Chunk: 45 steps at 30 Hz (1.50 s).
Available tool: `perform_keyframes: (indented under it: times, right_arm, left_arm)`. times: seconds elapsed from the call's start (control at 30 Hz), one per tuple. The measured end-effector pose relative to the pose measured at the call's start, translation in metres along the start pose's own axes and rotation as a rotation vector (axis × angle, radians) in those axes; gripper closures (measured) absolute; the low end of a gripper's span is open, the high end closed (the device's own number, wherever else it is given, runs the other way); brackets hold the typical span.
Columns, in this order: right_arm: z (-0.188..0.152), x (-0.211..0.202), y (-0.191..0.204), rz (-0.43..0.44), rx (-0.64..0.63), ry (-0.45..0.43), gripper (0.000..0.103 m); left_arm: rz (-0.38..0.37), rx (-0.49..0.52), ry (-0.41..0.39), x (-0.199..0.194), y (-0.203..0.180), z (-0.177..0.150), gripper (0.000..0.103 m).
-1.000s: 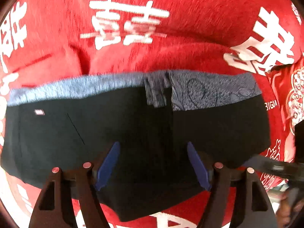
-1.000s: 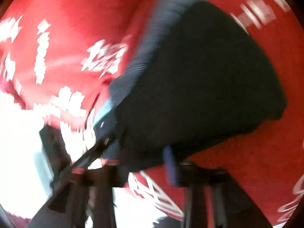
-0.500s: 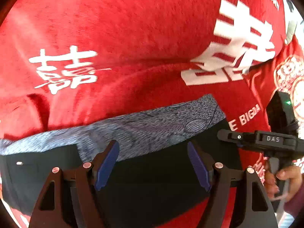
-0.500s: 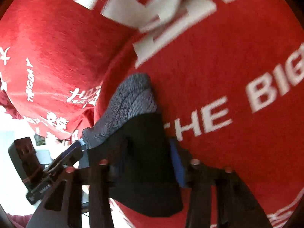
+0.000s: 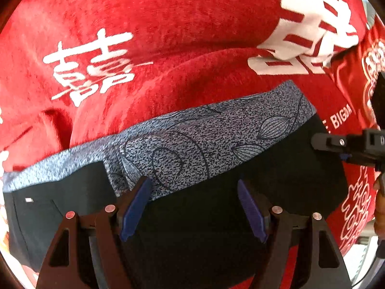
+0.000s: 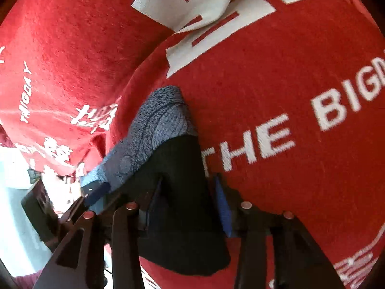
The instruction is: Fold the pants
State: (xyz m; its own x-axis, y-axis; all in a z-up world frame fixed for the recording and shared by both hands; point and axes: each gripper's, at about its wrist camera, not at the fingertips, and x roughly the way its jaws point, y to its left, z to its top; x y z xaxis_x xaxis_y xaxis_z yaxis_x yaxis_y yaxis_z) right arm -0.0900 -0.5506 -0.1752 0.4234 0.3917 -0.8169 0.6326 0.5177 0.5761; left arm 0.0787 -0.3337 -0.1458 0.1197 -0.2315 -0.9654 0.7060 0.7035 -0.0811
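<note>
Black pants (image 5: 204, 228) with a grey patterned waistband (image 5: 192, 149) lie folded on a red blanket (image 5: 168, 36). My left gripper (image 5: 192, 207) hangs open just over them, its blue pads (image 5: 134, 207) wide apart at the waistband's lower edge, with flat cloth beneath. In the right wrist view the pants' end (image 6: 182, 192) with the waistband corner (image 6: 161, 125) sits between the fingers of my right gripper (image 6: 187, 202). Its jaws are opening, and red blanket shows between the cloth and the right pad (image 6: 223, 209). The right gripper's black frame (image 5: 346, 144) reaches in at the pants' right end.
The red blanket carries white characters (image 5: 91, 65) and the lettering "THE BIG" (image 6: 300, 130), with soft ridges behind the waistband. A hand (image 5: 380, 207) shows at the right edge. A bright pale floor (image 6: 16, 204) lies beyond the blanket's edge at lower left.
Both grippers have moved toward the waistband side, which now sits closer and larger. The right gripper came down around the pants' end, pinched it half a second ago, and its pads now stand wider.
</note>
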Motion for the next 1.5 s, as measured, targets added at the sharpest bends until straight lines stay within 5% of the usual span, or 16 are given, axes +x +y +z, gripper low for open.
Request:
perform_keyframes:
  times: [0.17, 0.33, 0.47, 0.67, 0.97, 1.5]
  right_arm:
    - [-0.011, -0.032, 0.023, -0.147, -0.103, -0.074, 0.051]
    - [-0.019, -0.051, 0.045, -0.111, -0.166, -0.105, 0.051]
    - [-0.023, -0.031, 0.078, -0.102, -0.227, -0.054, 0.051]
    - [-0.034, 0.010, 0.088, -0.107, -0.255, 0.055, 0.050]
    - [-0.039, 0.018, 0.086, -0.112, -0.304, 0.059, 0.045]
    - [-0.046, 0.021, 0.095, -0.180, -0.256, 0.012, 0.039]
  left_arm:
    - [0.059, -0.029, 0.013, -0.009, 0.007, -0.007, 0.028]
    - [0.041, -0.202, 0.079, -0.011, 0.045, -0.027, 0.028]
    - [0.095, -0.229, 0.084, -0.018, 0.056, -0.037, 0.015]
    - [0.115, -0.280, 0.107, -0.016, 0.060, -0.042, 0.015]
    - [0.140, -0.352, 0.108, -0.013, 0.065, -0.049, 0.006]
    - [0.097, -0.297, 0.101, -0.019, 0.063, -0.052, 0.006]
